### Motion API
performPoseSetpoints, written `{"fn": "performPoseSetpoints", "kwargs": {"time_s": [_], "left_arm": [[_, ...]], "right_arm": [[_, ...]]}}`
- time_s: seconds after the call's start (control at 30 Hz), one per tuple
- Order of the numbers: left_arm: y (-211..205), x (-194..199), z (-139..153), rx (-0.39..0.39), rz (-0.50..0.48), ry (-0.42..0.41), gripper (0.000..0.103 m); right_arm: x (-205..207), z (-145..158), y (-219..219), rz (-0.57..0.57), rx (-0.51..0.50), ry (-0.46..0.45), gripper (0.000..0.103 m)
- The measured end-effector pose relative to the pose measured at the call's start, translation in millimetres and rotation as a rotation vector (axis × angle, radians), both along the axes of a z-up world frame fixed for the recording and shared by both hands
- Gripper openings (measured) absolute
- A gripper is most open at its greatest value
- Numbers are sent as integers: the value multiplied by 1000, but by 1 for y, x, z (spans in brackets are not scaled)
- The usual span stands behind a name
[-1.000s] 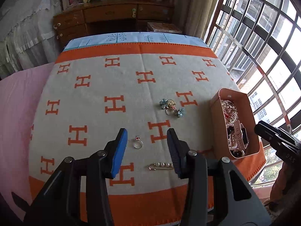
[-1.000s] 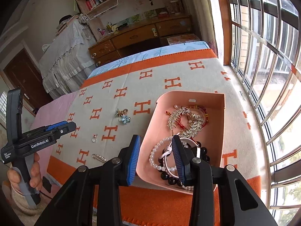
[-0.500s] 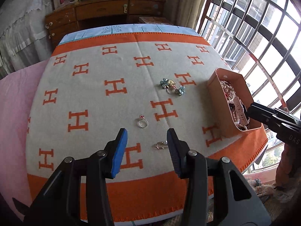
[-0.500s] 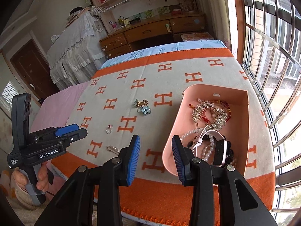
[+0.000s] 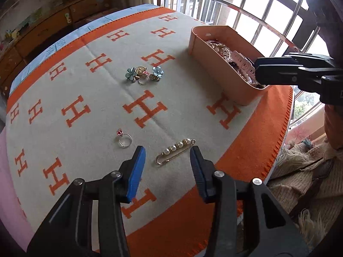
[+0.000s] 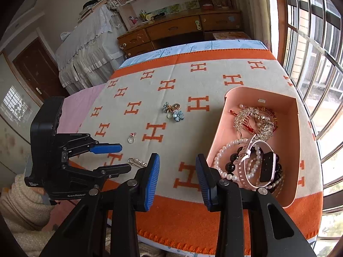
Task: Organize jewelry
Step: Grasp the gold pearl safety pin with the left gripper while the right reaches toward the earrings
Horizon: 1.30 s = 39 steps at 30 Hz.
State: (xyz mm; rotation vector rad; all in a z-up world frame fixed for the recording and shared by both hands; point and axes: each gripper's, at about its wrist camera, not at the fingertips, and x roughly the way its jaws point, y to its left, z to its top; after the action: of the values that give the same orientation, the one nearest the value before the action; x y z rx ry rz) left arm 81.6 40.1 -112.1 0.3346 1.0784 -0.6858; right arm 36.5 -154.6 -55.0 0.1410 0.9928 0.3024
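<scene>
Left claw (image 5: 167, 153), jaws spread and empty, hovers with the pearl pin (image 5: 175, 151) between its tips; right claw (image 6: 178, 161), likewise spread and empty, beside the pink box (image 6: 297, 128).

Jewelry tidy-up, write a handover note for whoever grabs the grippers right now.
Left gripper: open, empty, lined up over the pearl brooch pin.
Right gripper: open, empty, near the pink box's front left corner.
Done: hair comb, pearl necklace, black bead bracelet and pink watch are in the box.
Left: pin, red-stone ring and blue flower earring cluster lie on the blanket.
</scene>
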Motion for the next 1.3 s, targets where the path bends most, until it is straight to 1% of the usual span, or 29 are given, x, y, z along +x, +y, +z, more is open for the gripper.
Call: {"fn": "performPoseSetpoints", "kwargs": {"time_s": [0.1,0.13,0.3,0.4,0.5,0.53,0.73,0.8,0.87,0.9,0.93,0.97,1.03,1.13,1.23,1.3], "left_arm": [[-6,9,-6,25,-66,28,30],[-9,12,-8,33,-88,36,29],[-24,11,-12,94,-215,34,28],[-33,10,-16,153,-273,29,28],[-40,14,-26,205,-300,44,28],[-40,16,-25,195,-307,51,28],[-46,31,-28,206,-327,103,28],[-48,36,-29,205,-304,122,27],[-49,43,-29,203,-250,145,22],[-51,49,-30,207,-217,155,13],[-50,53,-30,205,-184,170,7],[-49,56,-31,197,-151,188,5],[-48,60,-31,183,-87,202,5],[-43,63,-31,166,-10,196,5],[-29,63,-27,123,84,200,5],[-15,66,-20,76,158,189,5]], "right_arm": [[2,0,1,1,-10,-1,35],[3,0,1,3,-14,-1,35],[6,1,1,9,-24,-1,36],[7,1,1,10,-24,1,35],[8,1,1,11,-23,2,35],[8,1,1,13,-24,3,35],[10,-1,0,18,-21,9,35],[10,-2,1,19,-21,11,35],[11,-3,1,19,-18,14,35],[11,-4,0,19,-15,16,35],[12,-4,0,19,-13,19,35],[12,-5,0,19,-11,22,35],[13,-5,1,21,-10,26,35],[15,-5,3,29,-13,27,35],[22,-3,5,30,-24,23,35],[29,-1,6,24,-24,18,35]]}}
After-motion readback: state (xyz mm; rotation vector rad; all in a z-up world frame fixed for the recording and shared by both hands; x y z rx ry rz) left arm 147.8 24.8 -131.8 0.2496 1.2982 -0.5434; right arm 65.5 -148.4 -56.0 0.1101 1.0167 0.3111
